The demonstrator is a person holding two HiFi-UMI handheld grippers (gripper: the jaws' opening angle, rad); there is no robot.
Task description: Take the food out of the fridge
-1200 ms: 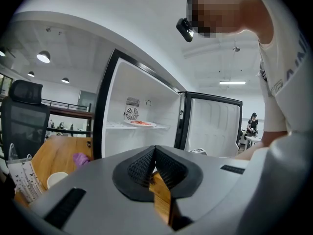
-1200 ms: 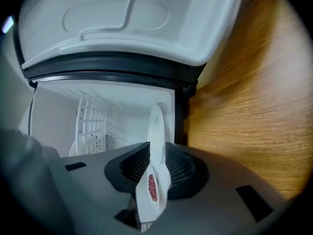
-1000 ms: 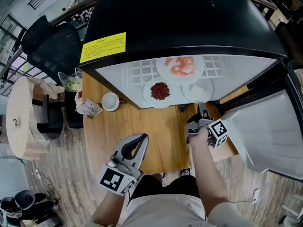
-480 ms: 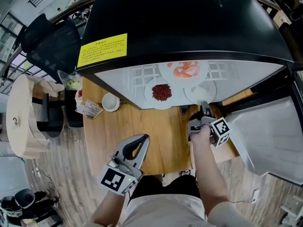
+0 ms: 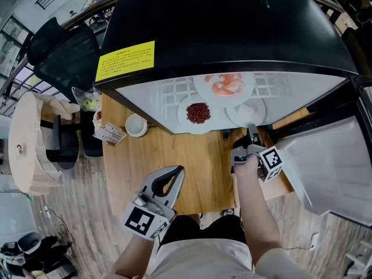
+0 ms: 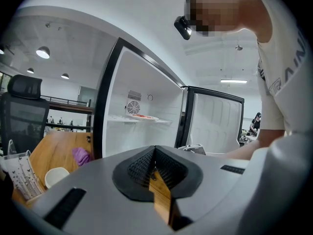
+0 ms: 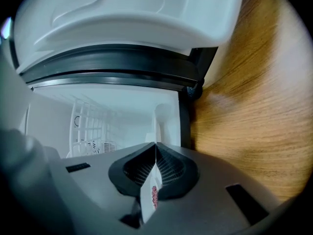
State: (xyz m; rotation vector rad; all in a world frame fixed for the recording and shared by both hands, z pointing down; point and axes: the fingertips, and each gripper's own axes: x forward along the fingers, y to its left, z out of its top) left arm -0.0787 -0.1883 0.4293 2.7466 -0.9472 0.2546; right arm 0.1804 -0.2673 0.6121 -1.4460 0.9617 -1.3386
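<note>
Wooden table point(image 5: 192, 167) carries black fridge point(image 5: 232, 22), door point(image 5: 331, 156) swung open at right. Three plates on wire shelf point(image 5: 174, 89) inside: plate of pink food point(image 5: 203, 92) at back, plate of red beans point(image 5: 189, 127) front left, bare plate point(image 5: 247, 110) front right. Right gripper point(image 5: 250, 131) at fridge mouth, just short of bare plate, claw pinched together, nothing in it. Left gripper point(image 5: 176, 171) low over table's near edge, well back from fridge, claw also closed, empty. One white cup point(image 5: 135, 124) on table, left of fridge opening.
</note>
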